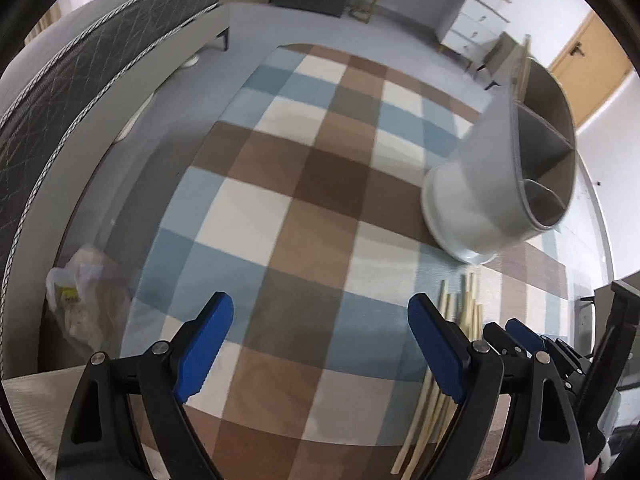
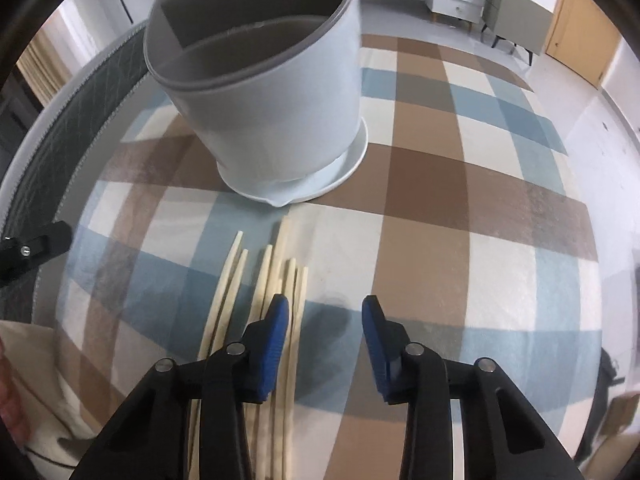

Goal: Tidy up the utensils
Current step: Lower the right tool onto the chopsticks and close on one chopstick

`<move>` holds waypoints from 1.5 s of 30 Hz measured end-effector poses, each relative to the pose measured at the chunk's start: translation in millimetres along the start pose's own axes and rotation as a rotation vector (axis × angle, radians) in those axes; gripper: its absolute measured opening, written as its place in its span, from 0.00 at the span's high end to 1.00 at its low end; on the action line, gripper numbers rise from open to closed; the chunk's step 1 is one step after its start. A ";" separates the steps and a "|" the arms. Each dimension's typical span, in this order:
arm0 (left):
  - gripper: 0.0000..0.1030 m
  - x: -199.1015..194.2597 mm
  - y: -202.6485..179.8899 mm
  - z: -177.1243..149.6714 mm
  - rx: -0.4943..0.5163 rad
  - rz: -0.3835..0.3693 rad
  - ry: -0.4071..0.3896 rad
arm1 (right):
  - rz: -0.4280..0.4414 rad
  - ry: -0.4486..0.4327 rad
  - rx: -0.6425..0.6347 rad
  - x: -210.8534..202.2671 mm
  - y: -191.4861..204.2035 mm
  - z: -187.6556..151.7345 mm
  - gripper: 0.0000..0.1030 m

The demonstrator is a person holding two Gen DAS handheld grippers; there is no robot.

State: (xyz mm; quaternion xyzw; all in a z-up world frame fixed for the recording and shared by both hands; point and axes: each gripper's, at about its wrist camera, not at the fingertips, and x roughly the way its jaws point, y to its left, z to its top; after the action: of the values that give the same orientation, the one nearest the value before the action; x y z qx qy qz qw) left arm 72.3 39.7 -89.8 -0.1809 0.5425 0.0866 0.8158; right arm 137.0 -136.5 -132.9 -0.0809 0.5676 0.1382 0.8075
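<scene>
The chopsticks (image 2: 280,320) lie bundled on the tabletop (image 2: 480,240) under our right tool's (image 2: 324,336) left finger, holder (image 2: 264,92) just ahead. Light, stiff, slippery; we'd pinch mid-length. Right tool half open, empty; left tool (image 1: 320,344) wide, empty. Open room right.
</scene>
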 end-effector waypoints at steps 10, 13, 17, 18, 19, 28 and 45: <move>0.17 3.4 9.2 2.9 -0.057 -0.010 0.049 | -0.025 0.017 -0.037 -3.4 8.1 1.5 0.77; 0.17 2.2 8.9 4.0 -0.058 -0.021 0.052 | -0.015 0.025 -0.044 -3.2 13.4 -1.0 0.77; 0.17 2.5 10.7 5.5 -0.067 -0.030 0.059 | -0.028 0.036 -0.063 3.3 17.8 0.3 0.77; 0.17 2.5 11.3 5.7 -0.070 -0.029 0.059 | -0.029 0.037 -0.057 3.4 17.7 1.0 0.77; 0.17 2.6 11.8 5.9 -0.073 -0.029 0.061 | -0.030 0.039 -0.052 4.1 17.1 1.5 0.77; 0.17 3.8 12.3 6.2 -0.081 -0.040 0.073 | -0.035 0.062 -0.034 11.4 12.1 6.2 0.78; 0.17 21.6 -4.3 0.2 0.016 -0.050 0.088 | 0.120 -0.083 0.155 -12.0 -30.4 20.0 0.95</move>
State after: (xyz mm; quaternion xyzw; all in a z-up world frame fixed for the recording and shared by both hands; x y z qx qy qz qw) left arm 82.6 34.6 -108.6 -0.1917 0.5739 0.0536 0.7944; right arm 160.6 -161.2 -115.6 0.0219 0.5465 0.1453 0.8245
